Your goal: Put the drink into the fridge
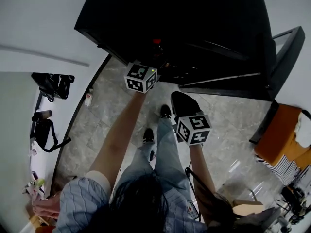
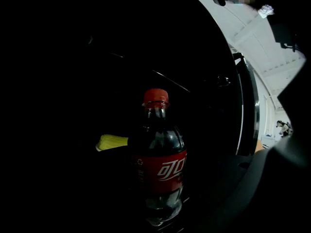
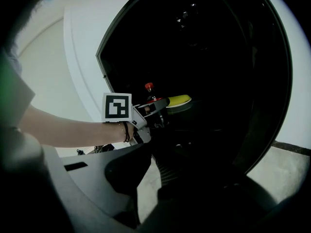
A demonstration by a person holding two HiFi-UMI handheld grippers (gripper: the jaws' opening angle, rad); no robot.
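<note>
Sliding cola bottle (image 2: 158,169) into fridge (image 1: 194,28), my left gripper (image 3: 154,103) seemingly clamped on it; keep upright. Right gripper (image 1: 183,106) apart, empty.

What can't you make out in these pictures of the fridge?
Fridge interior: black in every view, contents unreadable.
Cola bottle: in the head view only its red cap shows past the left gripper's cube.
Yellow thing beside the bottle, left gripper view: darkness hides what it is.
</note>
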